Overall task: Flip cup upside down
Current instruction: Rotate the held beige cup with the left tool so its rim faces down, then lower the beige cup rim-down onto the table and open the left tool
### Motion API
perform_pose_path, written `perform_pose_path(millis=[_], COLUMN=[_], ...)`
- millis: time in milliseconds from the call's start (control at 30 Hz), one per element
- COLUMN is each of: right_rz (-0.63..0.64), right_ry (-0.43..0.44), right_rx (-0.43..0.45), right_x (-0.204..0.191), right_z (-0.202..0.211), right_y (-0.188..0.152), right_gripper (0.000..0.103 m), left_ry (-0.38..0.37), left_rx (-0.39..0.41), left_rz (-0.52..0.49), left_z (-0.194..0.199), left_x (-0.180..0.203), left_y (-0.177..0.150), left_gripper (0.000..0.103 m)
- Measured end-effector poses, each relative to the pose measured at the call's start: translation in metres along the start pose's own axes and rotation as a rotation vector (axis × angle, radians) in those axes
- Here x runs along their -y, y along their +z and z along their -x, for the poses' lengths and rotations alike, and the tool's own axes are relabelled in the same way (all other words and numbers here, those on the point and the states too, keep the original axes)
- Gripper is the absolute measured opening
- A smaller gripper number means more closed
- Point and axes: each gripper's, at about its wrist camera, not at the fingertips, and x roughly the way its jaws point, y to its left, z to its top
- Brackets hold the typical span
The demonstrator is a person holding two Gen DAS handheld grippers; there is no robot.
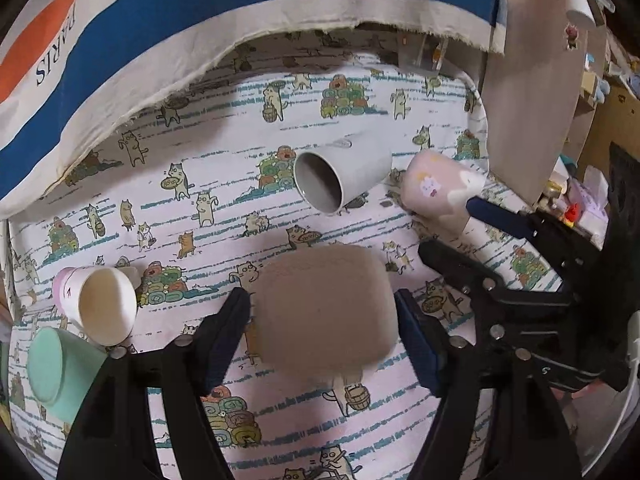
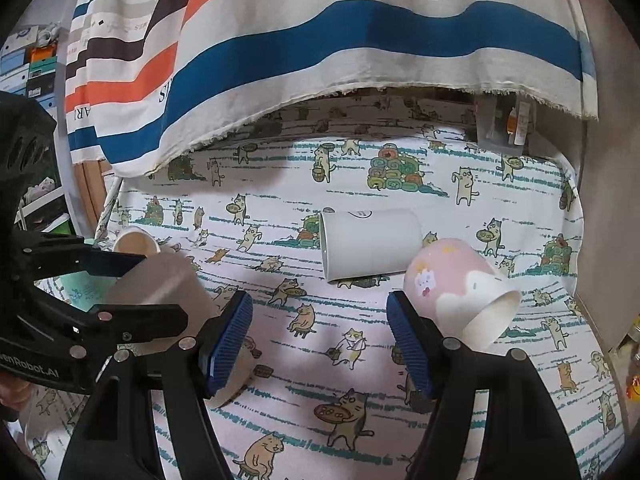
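A tan cup (image 1: 324, 308) sits between the fingers of my left gripper (image 1: 324, 332), its closed base toward the camera; the pads stand at its sides with small gaps showing. It also shows in the right wrist view (image 2: 160, 284). My right gripper (image 2: 320, 336) is open and empty over the cloth, with a pink cup (image 2: 456, 284) lying tilted just right of its right finger. The pink cup also shows in the left wrist view (image 1: 440, 188), next to the right gripper's finger (image 1: 496, 216). A white cup (image 1: 340, 176) lies on its side mid-table, also in the right wrist view (image 2: 372, 244).
A cat-print cloth (image 1: 200, 184) covers the table. A white paper cup (image 1: 100, 304) and a mint cup (image 1: 56, 372) lie at the left. A striped PARIS cloth (image 2: 320, 40) hangs behind. A wooden panel (image 1: 532, 100) stands at the right edge.
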Motion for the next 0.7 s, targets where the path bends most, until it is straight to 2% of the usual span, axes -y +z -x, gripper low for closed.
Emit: perform_pose_path(millis=[300,467,567,633,700], right_rz=[-0.013,-0.023,-0.028,-0.036,-0.043], right_ry=[0.012,0.042,0.054,0.058,0.061], right_rx=[0.01,0.053,0.073,0.087,0.1], right_x=[0.001,0.0,0.0,0.0,0.0], right_z=[0.002,0.01,0.014,0.016,0.017], right_y=[0.0,0.0,0.001,0.001,0.001], right_gripper=[0.081,0.086,0.088,0.091,0.099], left_ry=[0.028,0.085,0.118,0.129,0.124], left_rx=[0.121,0.263,0.34,0.405,0.477], left_rz=[0.002,-0.028,-0.063,-0.085,-0.089], left_z=[0.027,0.049,0.06,0.069,0.077], left_x=[-0.01,-0.014,-0.013,-0.012,-0.013], left_y=[0.001,-0.008,-0.015,-0.022,-0.03], left_gripper=[0.083,0.096,0.098,0.102,0.103])
